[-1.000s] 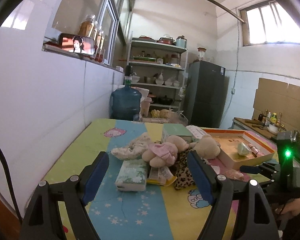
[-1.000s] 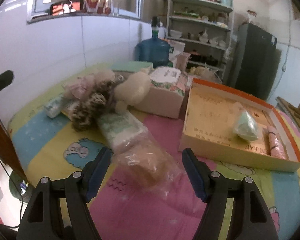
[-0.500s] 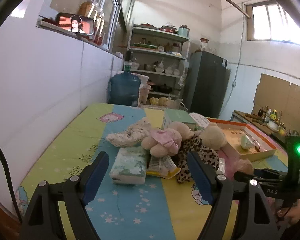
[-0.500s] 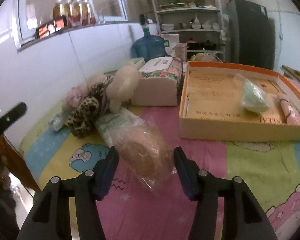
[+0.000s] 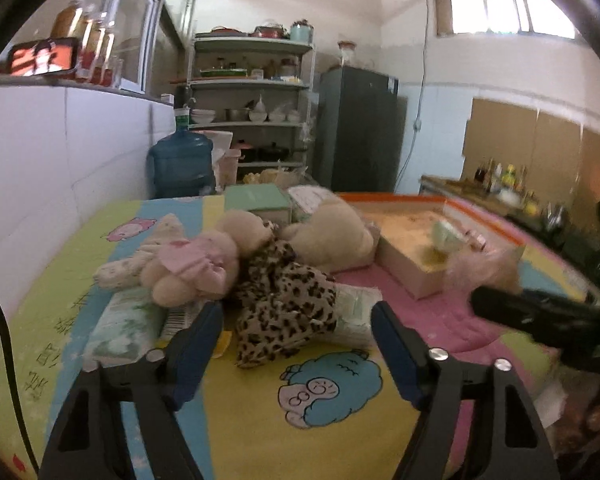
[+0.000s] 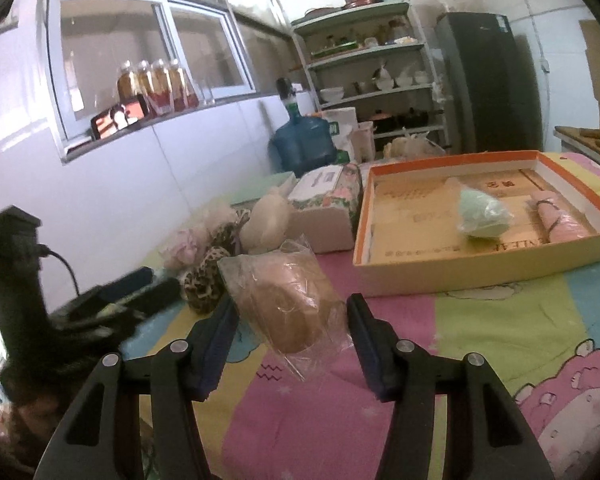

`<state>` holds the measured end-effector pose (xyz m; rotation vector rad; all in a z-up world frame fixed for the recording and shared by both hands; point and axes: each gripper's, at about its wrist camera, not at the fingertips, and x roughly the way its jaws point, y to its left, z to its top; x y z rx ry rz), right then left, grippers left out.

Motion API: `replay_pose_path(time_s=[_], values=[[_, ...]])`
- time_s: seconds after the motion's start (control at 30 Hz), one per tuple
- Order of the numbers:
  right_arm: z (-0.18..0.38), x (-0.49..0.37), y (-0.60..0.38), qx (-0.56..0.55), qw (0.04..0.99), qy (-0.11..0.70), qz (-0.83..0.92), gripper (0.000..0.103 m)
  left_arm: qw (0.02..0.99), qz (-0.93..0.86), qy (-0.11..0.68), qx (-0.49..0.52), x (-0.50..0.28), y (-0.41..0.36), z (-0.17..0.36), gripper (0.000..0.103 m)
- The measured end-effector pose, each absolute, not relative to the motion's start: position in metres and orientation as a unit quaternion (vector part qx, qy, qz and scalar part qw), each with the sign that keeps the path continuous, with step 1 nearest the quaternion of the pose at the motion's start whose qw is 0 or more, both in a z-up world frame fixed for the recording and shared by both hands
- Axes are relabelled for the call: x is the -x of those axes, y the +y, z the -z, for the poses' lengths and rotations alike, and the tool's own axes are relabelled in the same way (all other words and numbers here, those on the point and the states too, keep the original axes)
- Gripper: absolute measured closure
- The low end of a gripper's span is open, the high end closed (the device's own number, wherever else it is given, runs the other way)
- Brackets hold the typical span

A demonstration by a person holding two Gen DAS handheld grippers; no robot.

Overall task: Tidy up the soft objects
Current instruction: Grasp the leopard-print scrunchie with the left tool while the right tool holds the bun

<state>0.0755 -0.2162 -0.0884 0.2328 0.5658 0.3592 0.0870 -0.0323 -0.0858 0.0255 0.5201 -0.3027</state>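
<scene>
The bagged tan soft item [image 6: 290, 300], wrapped in clear plastic, sits between the fingers of the right gripper [image 6: 288, 344]. Both blue pads [image 6: 216, 340] press against the plastic, so the right gripper is clamped on the bag. The bag appears lifted off the cartoon-print table cover [image 6: 500, 320], though contact at its underside cannot be confirmed.

Behind the bag lies the plush pile: a cream plush toy [image 6: 266, 222], a leopard-print plush [image 6: 204, 280] and a pink-dressed plush [image 5: 188, 268]. A floral tissue box [image 6: 324, 208] stands just beside the cream toy.

The orange-rimmed cardboard tray [image 6: 364, 216] rests on the cover to the right of the tissue box. It contains a green bagged item [image 6: 482, 216] and a pink roll [image 6: 560, 224], placed apart from each other.

The left gripper [image 5: 296, 344] is released, jaws spread wide, with the leopard-print plush [image 5: 284, 304] just ahead of its fingers and nothing between them. A soft tissue pack [image 5: 124, 324] lies beside the left finger, partly under the pink-dressed plush.
</scene>
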Motion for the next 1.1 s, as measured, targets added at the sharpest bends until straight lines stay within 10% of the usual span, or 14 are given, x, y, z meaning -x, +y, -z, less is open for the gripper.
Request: replay_pose_path(time_s=[0.33, 1.1], values=[[0.092, -0.075, -0.223, -0.124, 0.934, 0.280, -0.182, 0.046, 0.950, 0.125, 0.287, 0.000, -0.104, -0.034, 0.099, 0.092], [0.062, -0.051, -0.236, -0.132, 0.947, 0.229, -0.185, 0.046, 0.974, 0.160, 0.161, 0.007, -0.053, -0.037, 0.007, 0.094]])
